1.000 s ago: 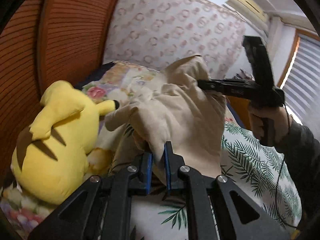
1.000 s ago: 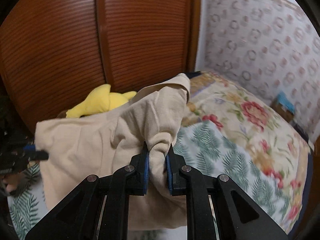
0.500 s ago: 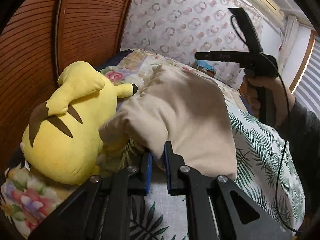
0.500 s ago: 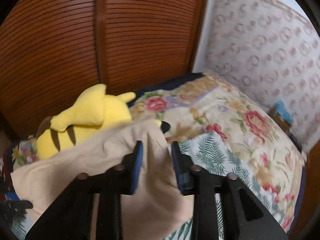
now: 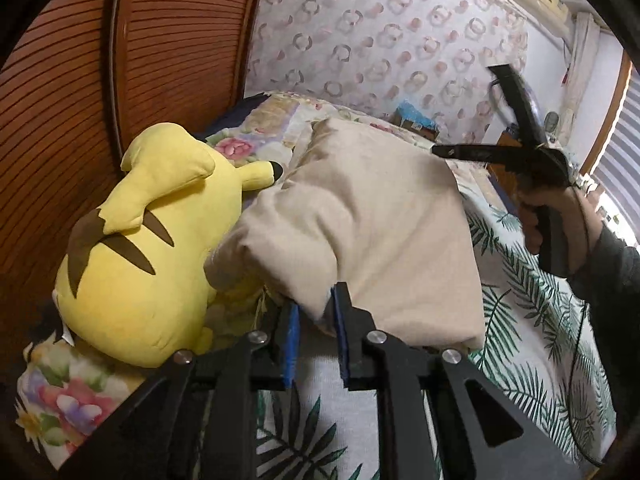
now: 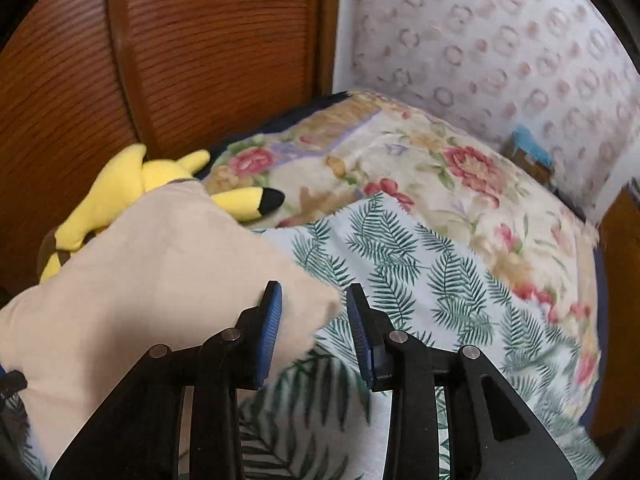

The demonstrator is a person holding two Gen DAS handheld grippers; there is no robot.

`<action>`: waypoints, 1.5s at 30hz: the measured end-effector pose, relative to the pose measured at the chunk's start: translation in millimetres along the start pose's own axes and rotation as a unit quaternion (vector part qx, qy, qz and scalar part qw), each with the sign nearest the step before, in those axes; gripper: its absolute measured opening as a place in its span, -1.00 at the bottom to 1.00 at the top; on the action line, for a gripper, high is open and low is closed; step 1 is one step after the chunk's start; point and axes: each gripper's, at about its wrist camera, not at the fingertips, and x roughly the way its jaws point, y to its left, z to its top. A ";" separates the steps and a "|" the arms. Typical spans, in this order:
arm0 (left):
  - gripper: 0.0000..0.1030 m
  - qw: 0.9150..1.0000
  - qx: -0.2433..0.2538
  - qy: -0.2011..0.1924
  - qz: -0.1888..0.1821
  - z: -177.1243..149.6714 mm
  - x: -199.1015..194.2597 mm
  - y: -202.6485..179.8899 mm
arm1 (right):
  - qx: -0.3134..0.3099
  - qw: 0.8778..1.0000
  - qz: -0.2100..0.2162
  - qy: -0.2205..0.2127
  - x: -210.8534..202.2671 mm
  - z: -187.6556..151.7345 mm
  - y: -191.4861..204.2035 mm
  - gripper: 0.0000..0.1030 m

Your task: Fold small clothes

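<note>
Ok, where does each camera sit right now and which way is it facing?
Left wrist: on the left gripper, looking down across the bed at the beige garment and yellow plush toy; shows its own fingers, the right gripper and the hand holding it.
Right wrist: on the right gripper, facing the wooden doors and wallpapered corner; shows only its own fingers, jaws apart.
Shared: garment, plush toy, bed, doors.

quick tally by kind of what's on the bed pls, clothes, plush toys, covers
clothes: 1, the beige garment
plush toys: 1, the yellow plush
covers: 2, the fern-print sheet and the floral quilt
total: 4
</note>
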 end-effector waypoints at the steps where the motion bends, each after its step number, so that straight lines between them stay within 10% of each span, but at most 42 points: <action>1: -0.71 1.000 0.002 -0.001 0.002 -0.3 -2.9 -0.1 | 0.007 1.000 0.004 -0.006 -5.9 -1.9 -4.7 -0.36; 15: -0.63 0.997 0.065 -0.048 0.011 -4.5 -58.5 -43.3 | 0.044 0.995 0.017 -0.092 -142.6 -77.5 -2.9 -0.33; 29: -0.59 0.988 0.119 -0.087 -0.045 -20.1 -106.8 -122.3 | 0.091 0.985 -0.031 -0.143 -268.6 -181.9 2.5 0.52; 45: -0.52 0.974 0.169 -0.136 -0.068 -11.3 -150.7 -198.0 | 0.154 0.957 -0.124 -0.212 -379.7 -246.7 -9.5 0.53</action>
